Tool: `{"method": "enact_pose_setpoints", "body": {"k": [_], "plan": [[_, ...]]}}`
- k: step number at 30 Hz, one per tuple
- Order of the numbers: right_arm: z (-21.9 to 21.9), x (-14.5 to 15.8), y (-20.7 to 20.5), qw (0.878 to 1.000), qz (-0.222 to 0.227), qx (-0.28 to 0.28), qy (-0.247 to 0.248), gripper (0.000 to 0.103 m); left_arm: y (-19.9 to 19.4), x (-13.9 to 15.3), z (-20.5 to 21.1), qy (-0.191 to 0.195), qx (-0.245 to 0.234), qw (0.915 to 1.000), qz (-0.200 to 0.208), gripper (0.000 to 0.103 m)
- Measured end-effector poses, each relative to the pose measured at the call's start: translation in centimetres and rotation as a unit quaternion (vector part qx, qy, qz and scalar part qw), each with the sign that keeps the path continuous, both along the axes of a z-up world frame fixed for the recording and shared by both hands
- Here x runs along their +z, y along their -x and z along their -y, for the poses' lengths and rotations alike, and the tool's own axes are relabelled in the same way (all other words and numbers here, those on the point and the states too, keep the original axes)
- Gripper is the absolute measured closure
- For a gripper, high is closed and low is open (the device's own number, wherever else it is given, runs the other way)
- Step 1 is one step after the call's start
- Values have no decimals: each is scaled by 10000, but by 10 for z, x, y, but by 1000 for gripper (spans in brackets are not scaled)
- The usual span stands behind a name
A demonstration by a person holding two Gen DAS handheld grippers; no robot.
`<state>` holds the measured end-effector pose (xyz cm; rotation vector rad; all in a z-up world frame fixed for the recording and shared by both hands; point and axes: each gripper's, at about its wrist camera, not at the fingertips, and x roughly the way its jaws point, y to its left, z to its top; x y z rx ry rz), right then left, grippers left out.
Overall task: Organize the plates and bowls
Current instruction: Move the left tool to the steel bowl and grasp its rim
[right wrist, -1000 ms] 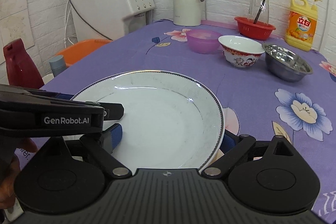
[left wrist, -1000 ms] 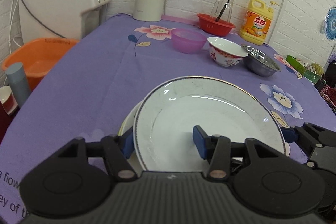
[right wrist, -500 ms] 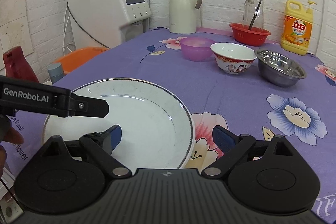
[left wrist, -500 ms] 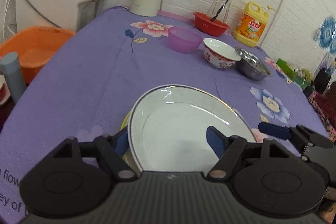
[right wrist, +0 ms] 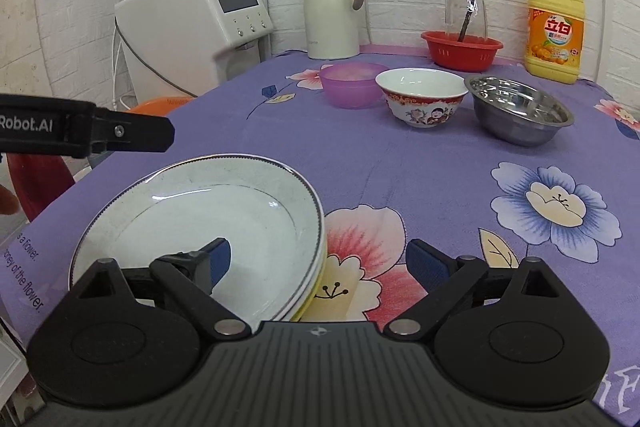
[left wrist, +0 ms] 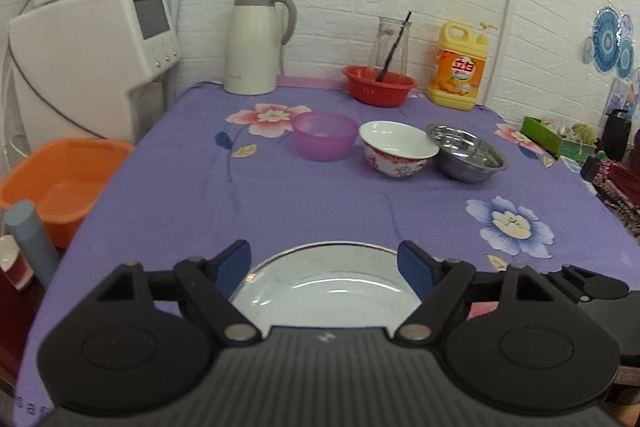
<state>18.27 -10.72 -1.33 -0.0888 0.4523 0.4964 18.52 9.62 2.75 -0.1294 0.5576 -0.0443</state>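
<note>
A white plate (right wrist: 208,211) with a dark rim lies on top of a small stack, a yellow plate (right wrist: 308,303) at its bottom, near the table's front edge. My left gripper (left wrist: 324,265) hovers above the plate (left wrist: 328,291); its jaws are opening and touch nothing. My right gripper (right wrist: 320,263) is open, its left finger (right wrist: 218,261) over the plate and its right finger over the cloth. Farther back stand a purple bowl (right wrist: 352,85), a porcelain bowl (right wrist: 422,97) and a steel bowl (right wrist: 520,115) in a row.
At the back of the purple flowered tablecloth (left wrist: 312,203) stand a cream jug (left wrist: 254,43), a red basket (left wrist: 378,85) holding a glass jar, and a yellow detergent bottle (left wrist: 460,67). A white dispenser (left wrist: 92,63) and an orange basin (left wrist: 60,179) are off the left edge.
Both grippers widened and came off the white plate, which now rests flat on the stack. The left gripper rose and drew back; the right gripper shifted to the right.
</note>
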Motion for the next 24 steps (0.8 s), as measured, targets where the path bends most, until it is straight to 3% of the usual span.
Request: {"method": "enact_pose_setpoints", "body": {"k": [5,10,16,24], "plan": [[49,14,-16,9986,91,-480,-204,0,-33,2,23,638,-521,9964,-202,23],[110,32,-46,9927,218,-1161,-232,0,-73,9,59,548,-755,9953,-262,23],[154,48,-98,9878,291,-1508,-263,0,-138,13,98,1370,-1179,9808,-731,23],[166,49,-155,9895,-2,-1419,-287,0,-241,40,133,539,-1490,9857,-569,19]]}}
